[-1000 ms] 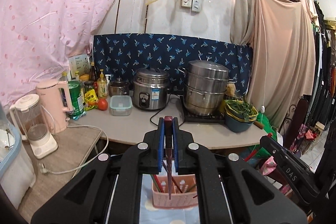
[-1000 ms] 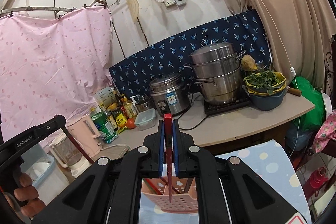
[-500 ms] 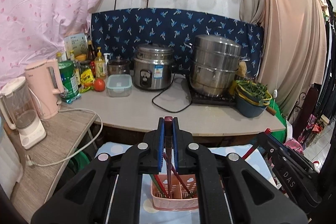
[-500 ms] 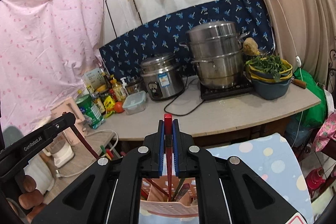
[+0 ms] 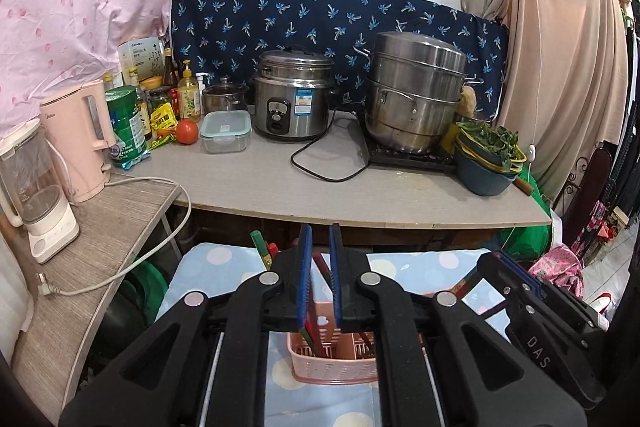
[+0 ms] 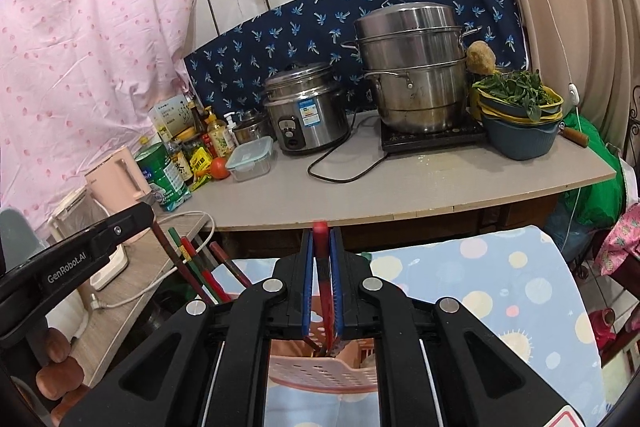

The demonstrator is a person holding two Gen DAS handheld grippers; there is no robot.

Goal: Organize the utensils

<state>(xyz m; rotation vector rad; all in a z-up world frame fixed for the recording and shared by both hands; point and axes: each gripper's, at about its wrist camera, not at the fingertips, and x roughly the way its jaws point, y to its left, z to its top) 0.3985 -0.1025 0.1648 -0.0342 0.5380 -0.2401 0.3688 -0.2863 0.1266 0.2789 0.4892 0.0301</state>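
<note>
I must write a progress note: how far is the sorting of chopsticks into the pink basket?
Done: several chopsticks already stand in the pink basket. In hand: the left gripper and right gripper are both opening, each with a chopstick between its jaws over the basket. Left: letting those drop; no other loose utensils show.

My right tongs (image 6: 321, 255) are opening around a red chopstick (image 6: 325, 291) just above the pink basket (image 6: 324, 373).

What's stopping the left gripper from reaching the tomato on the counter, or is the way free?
Probably free, yes. The tomato has bare counter in front of it. The left gripper, jaws opening around a chopstick in the pink basket, sits below the counter edge and would first have to lift clear.
</note>
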